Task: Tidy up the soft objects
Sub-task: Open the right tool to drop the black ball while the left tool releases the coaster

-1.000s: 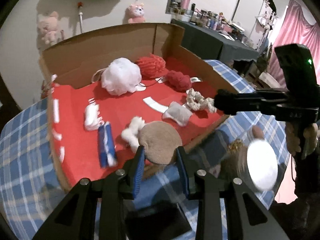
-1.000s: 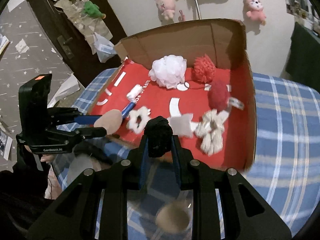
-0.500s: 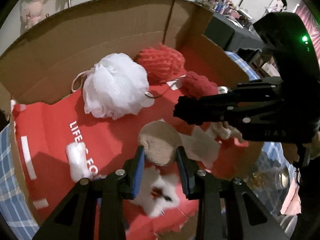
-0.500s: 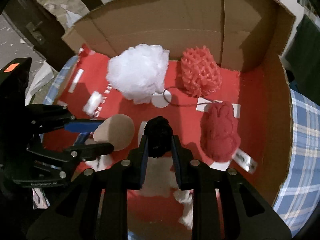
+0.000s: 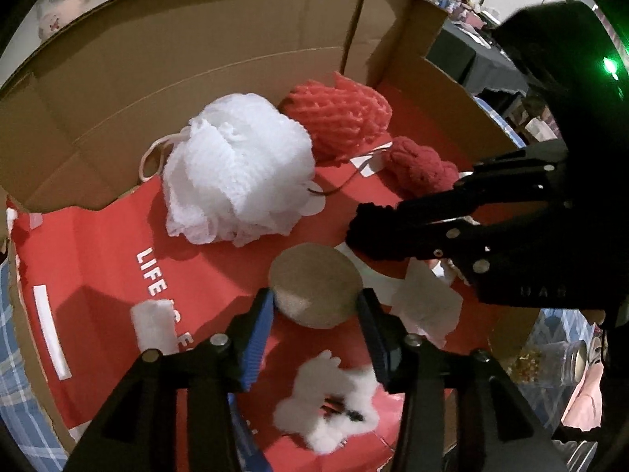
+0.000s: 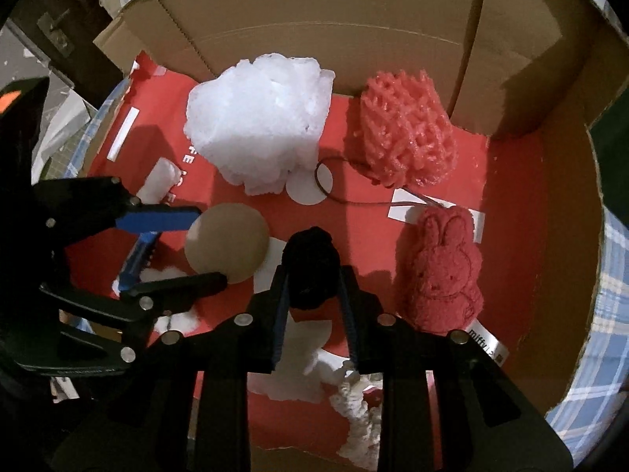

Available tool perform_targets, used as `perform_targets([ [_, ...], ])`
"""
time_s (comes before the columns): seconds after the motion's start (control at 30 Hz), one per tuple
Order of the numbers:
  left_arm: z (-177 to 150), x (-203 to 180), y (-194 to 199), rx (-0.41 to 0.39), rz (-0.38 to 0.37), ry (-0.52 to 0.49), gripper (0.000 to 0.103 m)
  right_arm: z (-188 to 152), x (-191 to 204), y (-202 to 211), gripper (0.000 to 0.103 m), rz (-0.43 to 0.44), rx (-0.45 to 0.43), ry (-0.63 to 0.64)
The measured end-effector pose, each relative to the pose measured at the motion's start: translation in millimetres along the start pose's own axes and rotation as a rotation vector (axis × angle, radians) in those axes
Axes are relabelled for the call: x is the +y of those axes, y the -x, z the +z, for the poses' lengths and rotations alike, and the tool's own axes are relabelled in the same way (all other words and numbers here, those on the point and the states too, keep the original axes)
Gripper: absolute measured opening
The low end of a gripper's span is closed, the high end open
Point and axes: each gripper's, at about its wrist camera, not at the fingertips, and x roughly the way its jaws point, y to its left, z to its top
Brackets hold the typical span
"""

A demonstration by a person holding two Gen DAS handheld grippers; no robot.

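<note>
While our left tongs (image 5: 314,306) widen, freeing the tan puff (image 5: 316,285), our right tongs (image 6: 312,271) pinch a black pom-pom (image 6: 312,259) over the red-lined box (image 6: 530,216).

White cloth patch (image 5: 426,306): far side hidden behind the right gripper's (image 5: 355,232) black body.
Blue-wrapped item (image 6: 137,259): only a strip shows under the left gripper's (image 6: 208,242) fingers; label unreadable.
White scrunchie (image 5: 328,407): blurred, partly behind a finger.
Cream scrunchie (image 6: 357,417): mostly covered by the right gripper's frame.
Jar (image 5: 550,358): at the box's near corner, contents indistinct.
Red bunny's tag (image 6: 487,344): lettering partly legible.
</note>
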Motion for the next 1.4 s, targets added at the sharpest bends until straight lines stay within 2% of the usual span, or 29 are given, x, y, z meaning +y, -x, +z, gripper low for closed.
perform_targets([
  [0.07, -0.1, 3.9, 1.2, -0.004, -0.003, 0.005, 0.058, -1.8, 2.0, 0.6, 0.026, -0.016, -0.004, 0.012],
  [0.27, -4.8, 16.9, 7.9, -0.008, 0.009, 0.017, 0.059, -1.6, 3.7, 4.0, 0.027, -0.041, -0.024, 0.009],
  [0.3, -5.9, 18.8, 8.9, -0.007, 0.007, 0.017, 0.06, -1.8, 3.4, 5.0, 0.03, -0.039, -0.025, 0.007],
  [0.37, -5.9, 20.6, 10.2, -0.009, 0.012, 0.016, 0.065, -3.2, 4.5, 7.5, 0.054, -0.046, -0.035, 0.015],
  [0.4, -7.0, 22.0, 12.0, -0.013, 0.016, 0.017, 0.066, -4.1, 6.4, 11.0, 0.071, -0.051, -0.053, 0.028],
  [0.57, -8.8, 21.1, 21.0, -0.028, 0.011, 0.043, 0.068, -11.4, 11.5, 32.0, 0.071, -0.053, -0.096, 0.023],
  [0.7, -20.3, 18.2, 45.1, -0.072, 0.008, 0.087, 0.085, -22.4, 15.8, 59.8, 0.071, -0.066, -0.137, 0.008],
  [0.77, -27.7, 13.9, 59.4, -0.1, 0.018, 0.111, 0.093, -31.3, 18.1, 73.1, 0.071, -0.101, -0.156, -0.004],
  [0.87, -39.4, 3.9, 77.7, -0.142, 0.045, 0.145, 0.099, -48.4, 19.5, 87.3, 0.071, -0.117, -0.181, -0.029],
  [1.07, -59.1, -14.9, 93.6, -0.185, 0.1, 0.208, 0.103, -77.3, 22.3, 102.4, 0.077, -0.159, -0.22, -0.123],
  [1.4, -82.7, -17.8, 80.4, -0.195, 0.17, 0.306, 0.103, -109.6, 23.3, 77.7, 0.077, -0.168, -0.219, -0.195],
])
